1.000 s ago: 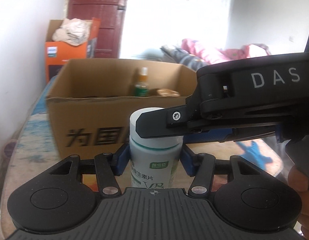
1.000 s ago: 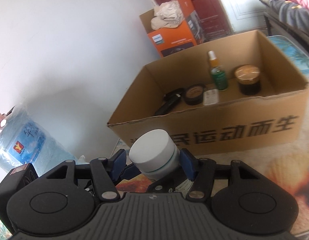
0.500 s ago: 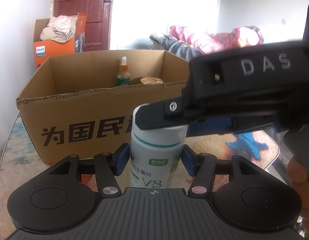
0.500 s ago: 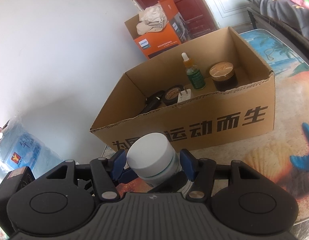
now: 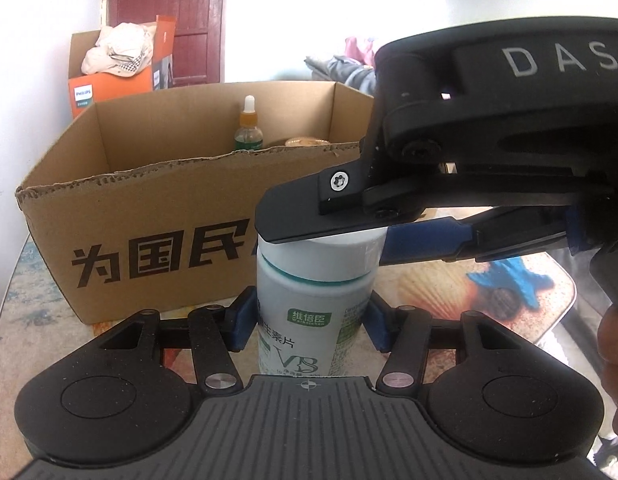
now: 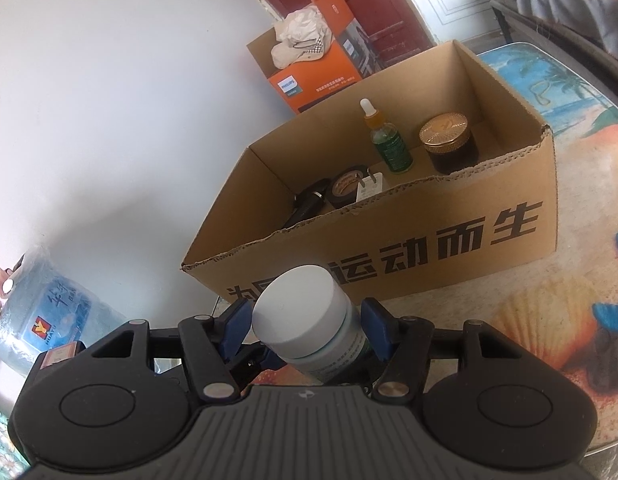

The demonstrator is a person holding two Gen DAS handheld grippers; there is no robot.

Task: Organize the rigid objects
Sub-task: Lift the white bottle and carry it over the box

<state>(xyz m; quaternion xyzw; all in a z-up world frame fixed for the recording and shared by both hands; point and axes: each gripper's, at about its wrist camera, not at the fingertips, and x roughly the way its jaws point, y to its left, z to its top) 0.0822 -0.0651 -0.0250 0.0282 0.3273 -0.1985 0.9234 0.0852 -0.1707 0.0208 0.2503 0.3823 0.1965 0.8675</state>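
moved: the box [image 5: 181,216] sits lower and further off in both views than a second ago; the bottle [image 5: 313,300] stays between both sets of pads, so the grippers have drawn back and up a little with it.
left hand-held gripper [image 5: 309,320]: blue pads pressed on the bottle's body, just below the label line; bottle upright.
right hand-held gripper [image 6: 303,324]: blue pads either side of the white cap [image 6: 299,308], seemingly pinching it; it reaches across from the right in the left view.
bottle: held in front of the box's near wall, above the counter [image 5: 449,288], not yet over the opening.
box contents: dropper bottle [image 6: 385,140], brown jar [image 6: 449,140], tape roll [image 6: 347,186], charger [image 6: 369,188], a dark item [image 6: 309,204] at the left end.
risk, two grips: both grippers hold one rigid bottle; if they move at different rates the cap may twist or the bottle may slip from one pair of pads.
risk, wall: the torn near edge stands between bottle and opening; too low a lift would catch the base and shove the box.
risk, landing: the dropper bottle is tall and thin; setting down close to it could tip it. free floor seems to lie toward the near left.
risk, release: letting go with the bottle tilted would let it roll.
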